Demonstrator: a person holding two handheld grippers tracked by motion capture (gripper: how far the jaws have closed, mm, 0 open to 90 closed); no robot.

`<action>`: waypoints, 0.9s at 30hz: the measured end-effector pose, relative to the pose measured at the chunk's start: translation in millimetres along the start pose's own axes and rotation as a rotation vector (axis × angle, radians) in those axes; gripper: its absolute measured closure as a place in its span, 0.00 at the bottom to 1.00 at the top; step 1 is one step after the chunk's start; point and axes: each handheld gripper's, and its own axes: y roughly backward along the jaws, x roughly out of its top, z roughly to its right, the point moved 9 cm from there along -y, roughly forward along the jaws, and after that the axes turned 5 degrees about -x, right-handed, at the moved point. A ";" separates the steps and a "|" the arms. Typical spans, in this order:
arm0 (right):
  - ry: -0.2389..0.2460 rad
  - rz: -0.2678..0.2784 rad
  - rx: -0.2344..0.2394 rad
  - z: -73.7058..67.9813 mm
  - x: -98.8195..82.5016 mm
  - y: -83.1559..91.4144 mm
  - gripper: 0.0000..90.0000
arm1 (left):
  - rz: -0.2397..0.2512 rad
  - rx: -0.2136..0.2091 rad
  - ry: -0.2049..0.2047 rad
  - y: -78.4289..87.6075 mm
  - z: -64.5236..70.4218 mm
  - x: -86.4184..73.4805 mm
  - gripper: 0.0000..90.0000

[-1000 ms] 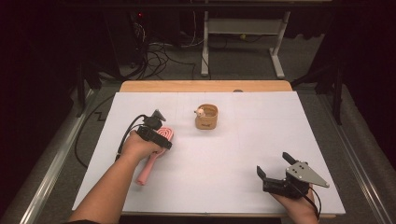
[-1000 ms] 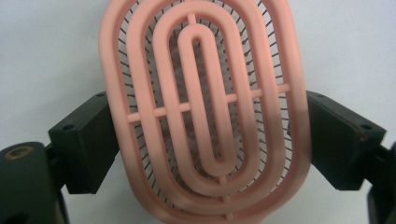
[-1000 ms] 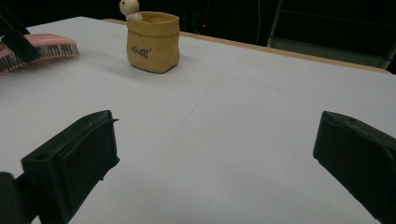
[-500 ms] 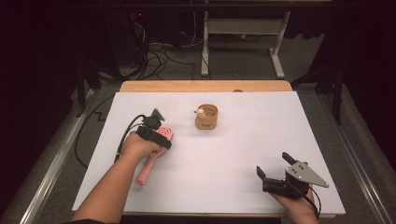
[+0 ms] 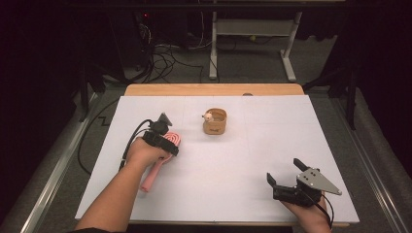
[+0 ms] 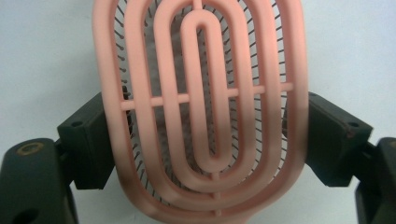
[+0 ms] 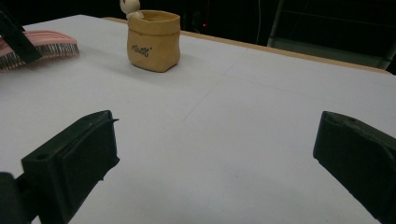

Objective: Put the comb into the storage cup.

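On the left of the white table (image 5: 218, 194), the left claw (image 5: 164, 138) sits over the head of a pink hairbrush (image 5: 167, 144). In the left gripper view the brush head (image 6: 201, 107) fills the space between the 2 black jaws, its looped ribs facing the camera and thin dark bristles showing through the gaps. The jaws have just been closing on it; the left jaw meets the brush's rim, and the right jaw stands at the rim on the other side, though whether that pad presses on it I cannot tell. The brush lies flat on the table, with its handle running back toward the person under the left hand (image 5: 143, 154).

Farther right, near the table's middle and well apart from the brush, stands a small tan pot (image 5: 215, 122) with a little pale figure (image 5: 208, 116) at its rim.

At the right, near the table's front edge, the right claw (image 5: 286, 177) rests in the person's right hand. Its 2 jaws stand wide apart with nothing between them, only bare table beyond in the right gripper view.
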 end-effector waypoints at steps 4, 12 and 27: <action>0.000 0.001 -0.001 -0.1 0.2 0.1 0.00 | 0.002 0.014 -0.008 1.0 -0.6 0.0 0.20; -0.001 0.000 -0.004 0.6 0.0 -0.1 0.00 | -0.007 0.014 -0.021 4.8 -1.3 -2.4 0.21; 0.001 0.001 -0.004 -0.2 0.3 -0.1 0.00 | 0.028 0.020 -0.040 16.0 -0.5 -3.0 0.21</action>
